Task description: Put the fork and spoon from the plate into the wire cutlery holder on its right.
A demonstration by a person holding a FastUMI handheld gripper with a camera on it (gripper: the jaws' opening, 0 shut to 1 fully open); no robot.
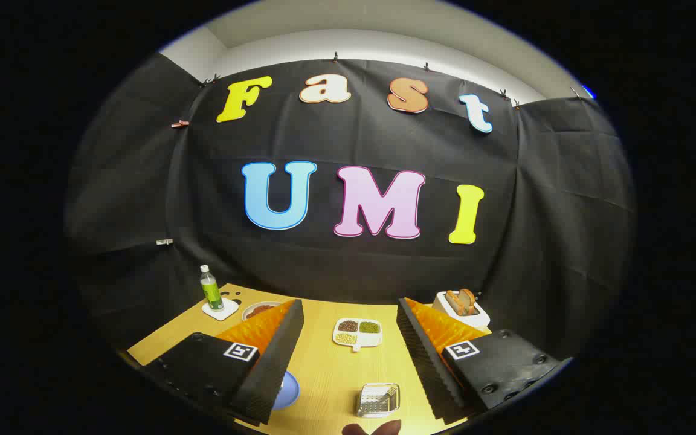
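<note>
1. The wooden table (330,368) runs out ahead of the gripper toward twelve o'clock, up to the black cloth wall.
2. The gripper (348,362) hangs above the table with its fingers (269,362) spread wide apart, clamping nothing.
3. A white toaster (461,307) with bread in its slots stands at about one o'clock, beyond the right finger.
4. A blue plate (288,389) peeks out beside the left finger at about seven o'clock; I cannot tell whether the fork and spoon lie on it.
5. The wire cutlery holder (377,400) sits between the fingers near six o'clock, right of the plate and apart from it.
6. A white divided dish (357,333) of grains lies farther ahead between the fingers.
7. A green bottle (210,290) stands on a white coaster at eleven o'clock.
8. Fingertips of a hand (372,428) show at six o'clock.
</note>
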